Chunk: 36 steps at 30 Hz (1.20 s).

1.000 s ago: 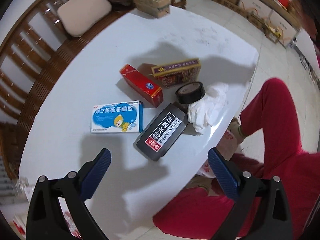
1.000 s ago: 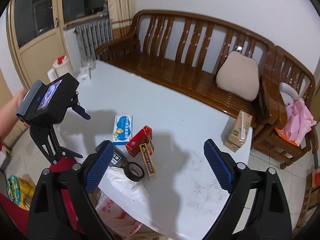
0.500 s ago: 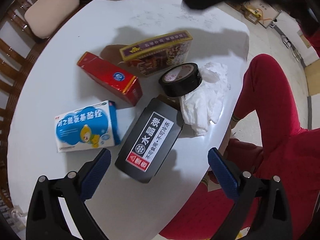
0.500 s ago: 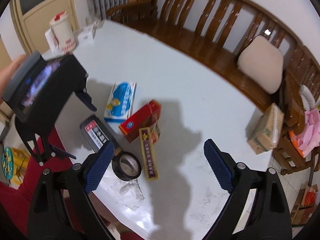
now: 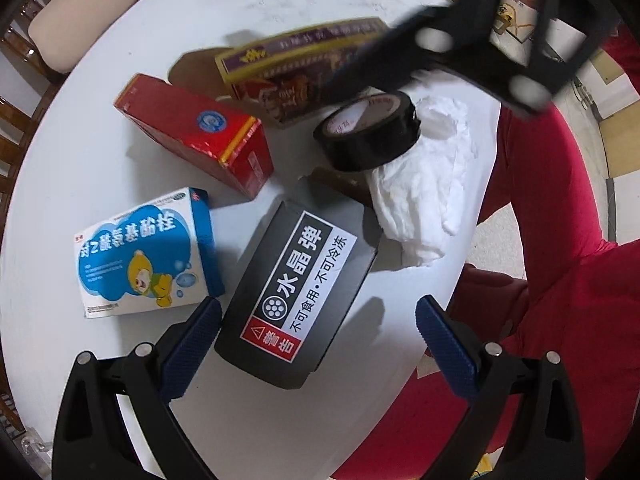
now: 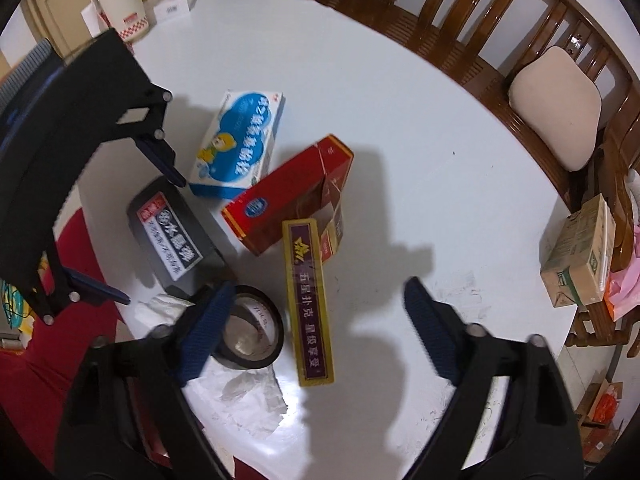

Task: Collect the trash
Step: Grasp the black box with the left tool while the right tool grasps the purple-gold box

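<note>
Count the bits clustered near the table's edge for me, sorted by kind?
Boxes: 4 – blue box, red box, black box, purple box
Tape rolls: 1 – tape roll
Crumpled tissues: 1 – tissue
Total: 6

A white desk [image 6: 400, 128] carries everything. Behind it, from twelve to three o'clock in the right wrist view, runs a wooden bench [image 6: 460, 12] with a beige cushion [image 6: 556, 108] on its seat. A carton [image 6: 580, 252] sits at the desk's three o'clock edge. At eleven o'clock stand a white cup [image 6: 118, 0] and a small white box [image 6: 172, 8]. Red trousers [image 5: 560, 208] show at three o'clock in the left wrist view.
</note>
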Each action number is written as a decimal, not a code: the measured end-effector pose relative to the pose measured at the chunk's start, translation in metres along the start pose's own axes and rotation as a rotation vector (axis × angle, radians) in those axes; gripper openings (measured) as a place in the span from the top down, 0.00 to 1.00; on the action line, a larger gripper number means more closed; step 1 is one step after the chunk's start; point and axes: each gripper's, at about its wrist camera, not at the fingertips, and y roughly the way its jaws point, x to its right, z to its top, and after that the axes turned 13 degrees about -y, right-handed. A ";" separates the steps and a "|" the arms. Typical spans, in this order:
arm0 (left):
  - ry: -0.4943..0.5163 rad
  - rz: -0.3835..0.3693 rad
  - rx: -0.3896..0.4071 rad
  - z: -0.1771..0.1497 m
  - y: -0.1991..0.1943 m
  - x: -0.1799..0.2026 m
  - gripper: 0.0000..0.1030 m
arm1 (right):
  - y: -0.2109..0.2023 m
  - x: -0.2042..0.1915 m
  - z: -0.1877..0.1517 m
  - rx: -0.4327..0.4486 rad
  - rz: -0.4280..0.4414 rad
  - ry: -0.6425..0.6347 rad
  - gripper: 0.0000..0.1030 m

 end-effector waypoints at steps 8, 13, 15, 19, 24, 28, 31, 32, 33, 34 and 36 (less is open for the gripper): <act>-0.016 -0.019 -0.016 -0.004 0.014 0.001 0.09 | 0.020 0.004 0.001 -0.028 0.036 0.017 0.45; -0.026 -0.007 -0.017 -0.002 0.018 0.002 0.18 | 0.029 0.006 0.002 -0.043 0.054 0.030 0.63; -0.038 0.000 -0.016 0.002 0.015 -0.001 0.26 | 0.033 0.007 0.001 -0.049 0.062 0.041 0.73; -0.088 0.004 -0.017 0.005 0.012 -0.007 0.35 | 0.036 0.006 0.002 -0.057 0.056 0.052 0.81; -0.143 0.052 0.003 0.003 0.014 0.000 0.37 | 0.035 0.004 0.000 -0.071 0.009 0.057 0.82; -0.250 0.065 0.048 -0.002 0.013 0.000 0.39 | 0.030 0.010 -0.002 -0.063 -0.016 0.100 0.82; -0.348 0.062 0.080 -0.007 0.012 -0.006 0.41 | 0.022 0.018 -0.005 -0.051 -0.051 0.145 0.82; -0.373 0.059 0.084 -0.008 0.012 -0.007 0.42 | 0.021 0.022 -0.006 -0.049 -0.058 0.155 0.82; -0.401 0.057 0.085 -0.011 0.011 -0.007 0.43 | 0.020 0.025 -0.008 -0.047 -0.069 0.166 0.82; -0.417 0.058 0.087 -0.012 0.011 -0.007 0.44 | 0.018 0.028 -0.010 -0.048 -0.083 0.180 0.82; -0.436 0.074 0.094 -0.018 0.012 -0.002 0.45 | 0.015 0.032 -0.016 -0.048 -0.097 0.202 0.82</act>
